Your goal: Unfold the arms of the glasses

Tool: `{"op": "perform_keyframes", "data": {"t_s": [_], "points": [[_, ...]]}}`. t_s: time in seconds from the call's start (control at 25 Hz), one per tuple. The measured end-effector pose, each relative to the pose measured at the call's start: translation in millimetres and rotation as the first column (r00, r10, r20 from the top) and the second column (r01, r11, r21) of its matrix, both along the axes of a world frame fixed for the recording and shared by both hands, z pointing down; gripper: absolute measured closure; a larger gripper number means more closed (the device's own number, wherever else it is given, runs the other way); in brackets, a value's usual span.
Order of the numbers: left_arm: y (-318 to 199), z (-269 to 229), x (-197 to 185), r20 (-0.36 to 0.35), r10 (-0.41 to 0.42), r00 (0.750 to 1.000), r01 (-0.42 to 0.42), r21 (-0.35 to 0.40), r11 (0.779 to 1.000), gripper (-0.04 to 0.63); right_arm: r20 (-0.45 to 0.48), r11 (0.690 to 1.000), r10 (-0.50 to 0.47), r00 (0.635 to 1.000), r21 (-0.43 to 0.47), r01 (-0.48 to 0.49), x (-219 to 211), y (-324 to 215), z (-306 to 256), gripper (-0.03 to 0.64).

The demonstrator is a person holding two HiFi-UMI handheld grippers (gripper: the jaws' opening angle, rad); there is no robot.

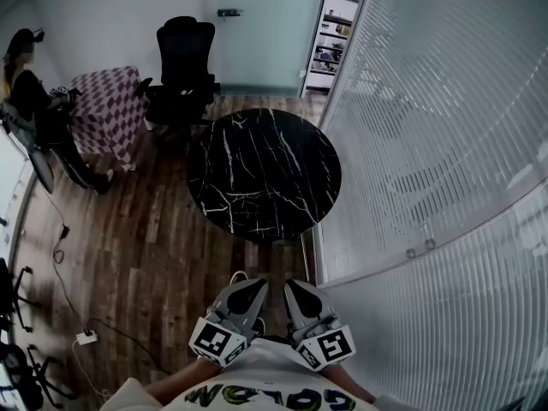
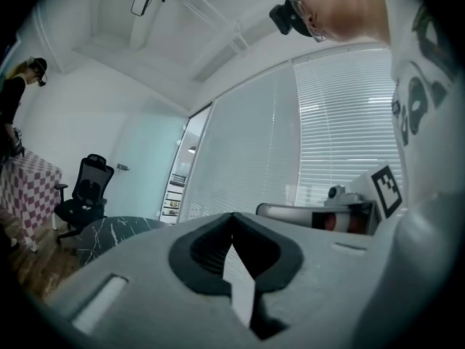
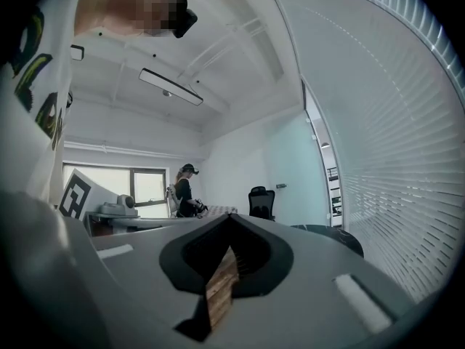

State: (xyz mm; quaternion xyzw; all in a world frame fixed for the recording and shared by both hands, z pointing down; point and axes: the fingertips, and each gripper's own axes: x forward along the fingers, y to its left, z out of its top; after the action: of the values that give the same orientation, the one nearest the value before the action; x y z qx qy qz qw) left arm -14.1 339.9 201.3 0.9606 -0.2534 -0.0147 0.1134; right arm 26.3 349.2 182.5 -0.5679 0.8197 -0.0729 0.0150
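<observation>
No glasses show in any view. The round black marble table (image 1: 264,171) stands ahead of me and its top looks bare. My left gripper (image 1: 256,282) and right gripper (image 1: 291,283) are held side by side close to my body, short of the table's near edge, pointing level toward it. In the left gripper view the left gripper (image 2: 232,215) has its jaws meeting at the tips with nothing between them. The right gripper (image 3: 231,215) looks the same in its own view, shut and empty.
A glass wall with blinds (image 1: 428,144) runs along the right, close to the table. A black office chair (image 1: 182,67) stands behind the table, with a checked-cloth table (image 1: 107,110) and a person (image 1: 34,101) at far left. A power strip (image 1: 86,338) and cables lie on the wood floor.
</observation>
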Motion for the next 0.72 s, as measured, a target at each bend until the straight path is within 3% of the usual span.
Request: {"op": "perform_keyframes", "data": {"t_s": [0.72], "points": [[-134, -3, 11, -0.021, -0.04, 0.999, 0.041, 0.013, 0.999, 0.592, -0.032, 0.998, -0.062, 0.998, -0.007, 0.062, 4, -136, 2, 0.615]]}}
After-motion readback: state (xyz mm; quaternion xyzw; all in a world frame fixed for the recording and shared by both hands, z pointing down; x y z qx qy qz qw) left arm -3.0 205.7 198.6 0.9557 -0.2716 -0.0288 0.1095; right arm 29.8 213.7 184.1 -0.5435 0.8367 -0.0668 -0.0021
